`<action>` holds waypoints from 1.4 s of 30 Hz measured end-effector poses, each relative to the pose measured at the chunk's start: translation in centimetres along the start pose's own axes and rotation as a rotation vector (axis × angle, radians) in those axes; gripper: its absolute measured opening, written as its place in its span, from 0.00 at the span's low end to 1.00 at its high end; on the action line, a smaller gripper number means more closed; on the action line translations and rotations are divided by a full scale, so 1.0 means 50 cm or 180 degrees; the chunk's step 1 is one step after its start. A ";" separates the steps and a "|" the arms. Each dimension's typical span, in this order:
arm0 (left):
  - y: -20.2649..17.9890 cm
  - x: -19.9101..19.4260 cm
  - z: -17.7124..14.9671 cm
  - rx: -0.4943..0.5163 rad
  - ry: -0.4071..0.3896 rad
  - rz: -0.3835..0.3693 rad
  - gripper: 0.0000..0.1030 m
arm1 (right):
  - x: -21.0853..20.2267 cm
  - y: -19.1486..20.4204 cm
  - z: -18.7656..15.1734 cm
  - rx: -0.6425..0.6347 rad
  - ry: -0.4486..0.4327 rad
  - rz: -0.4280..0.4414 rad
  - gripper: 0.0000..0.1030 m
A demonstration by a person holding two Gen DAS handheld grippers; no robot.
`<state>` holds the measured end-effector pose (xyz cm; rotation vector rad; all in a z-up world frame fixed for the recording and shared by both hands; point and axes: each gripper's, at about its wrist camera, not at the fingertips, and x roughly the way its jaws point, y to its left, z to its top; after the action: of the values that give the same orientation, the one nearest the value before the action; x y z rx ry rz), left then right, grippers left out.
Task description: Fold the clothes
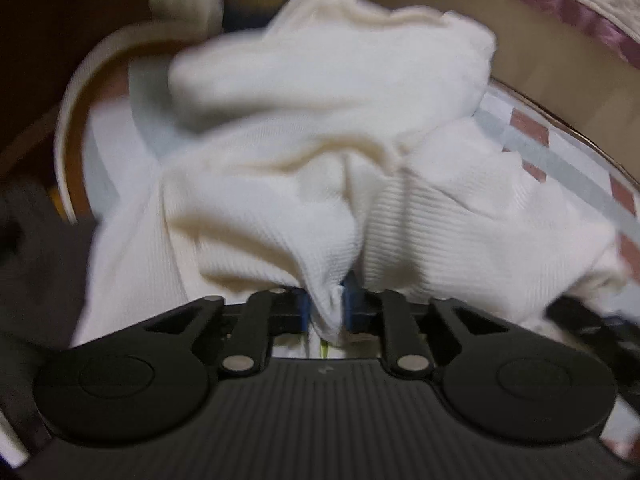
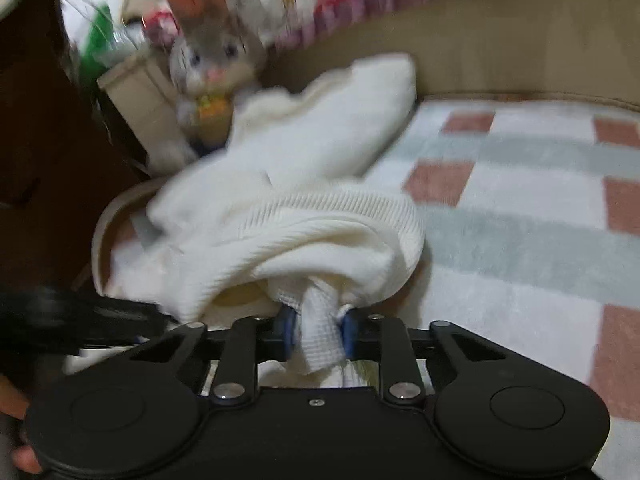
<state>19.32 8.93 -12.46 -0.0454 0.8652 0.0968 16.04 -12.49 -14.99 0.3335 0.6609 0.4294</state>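
- The left gripper (image 1: 326,308) has its blue-padded fingers (image 1: 352,300) drawn close together, pinching a bunched fold of a white ribbed garment (image 1: 320,152); the cloth runs down between the pads and hangs out a little on the near side.
- From that pinch the garment spreads away in a loose, crumpled heap, with one part billowing toward the far side and another draping off to the right.
- The right gripper (image 2: 316,334) likewise has its fingers (image 2: 349,334) nearly closed on a twisted strip of the same white garment (image 2: 304,184), the waffle-knit cloth squeezed between the blue pads and sticking out below them.
- In the right wrist view the garment rises in a rolled mound just beyond the fingers and stretches toward the far left.
- The garment lies on a bed covered with a checked blanket (image 2: 520,208) in white, pale grey-green and dusty pink squares; most of the blanket is bare to the right of the cloth.
- A tan padded edge (image 2: 500,52) curves along the far side of the bed.
- A grey stuffed rabbit (image 2: 212,56) with pink ears sits at the far left, just beyond the garment's far end; whether the two touch cannot be told.
- The other gripper's dark body shows at the near left edge of the right wrist view, blurred.
- Both views are smeared by motion blur.
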 end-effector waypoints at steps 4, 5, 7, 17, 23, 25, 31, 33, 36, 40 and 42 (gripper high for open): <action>-0.023 -0.072 0.011 0.0121 -0.0349 -0.0229 0.09 | -0.107 0.035 0.042 -0.0371 -0.0350 -0.0344 0.10; -0.023 -0.092 0.016 0.0095 -0.0391 -0.0295 0.09 | -0.131 0.040 0.053 -0.0434 -0.0463 -0.0477 0.10; -0.018 -0.137 0.020 -0.0008 -0.0505 -0.0434 0.09 | -0.175 0.039 0.077 -0.0524 -0.0617 -0.0760 0.10; -0.055 -0.326 0.035 0.0007 -0.1050 -0.0934 0.08 | -0.424 0.082 0.161 -0.0639 -0.1057 -0.1431 0.08; -0.119 -0.480 0.108 0.0080 -0.1484 -0.1364 0.07 | -0.599 0.106 0.253 -0.0762 -0.1475 -0.1573 0.08; -0.141 -0.534 0.124 0.0151 -0.1641 -0.1517 0.07 | -0.663 0.106 0.283 -0.0821 -0.1641 -0.1586 0.08; -0.220 -0.669 0.146 0.0444 -0.1901 -0.1881 0.07 | -0.824 0.095 0.376 -0.0991 -0.1864 -0.1634 0.08; -0.236 -0.681 0.150 0.0451 -0.1831 -0.2061 0.07 | -0.870 0.078 0.407 -0.0837 -0.1802 -0.1519 0.08; -0.262 -0.659 0.157 0.0510 -0.1677 -0.2188 0.07 | -0.916 0.024 0.432 -0.0373 -0.1504 -0.1123 0.08; -0.342 -0.485 0.177 0.0816 -0.1358 -0.2011 0.14 | -0.842 -0.062 0.422 -0.0554 -0.0945 -0.1306 0.09; -0.391 -0.380 0.173 0.0903 -0.1133 -0.1815 0.31 | -0.750 -0.127 0.412 -0.0888 -0.0617 -0.1674 0.11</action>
<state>15.65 -11.10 7.64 -0.0071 0.4783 -0.5381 4.64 -39.35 16.91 -0.0688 0.4670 -0.0177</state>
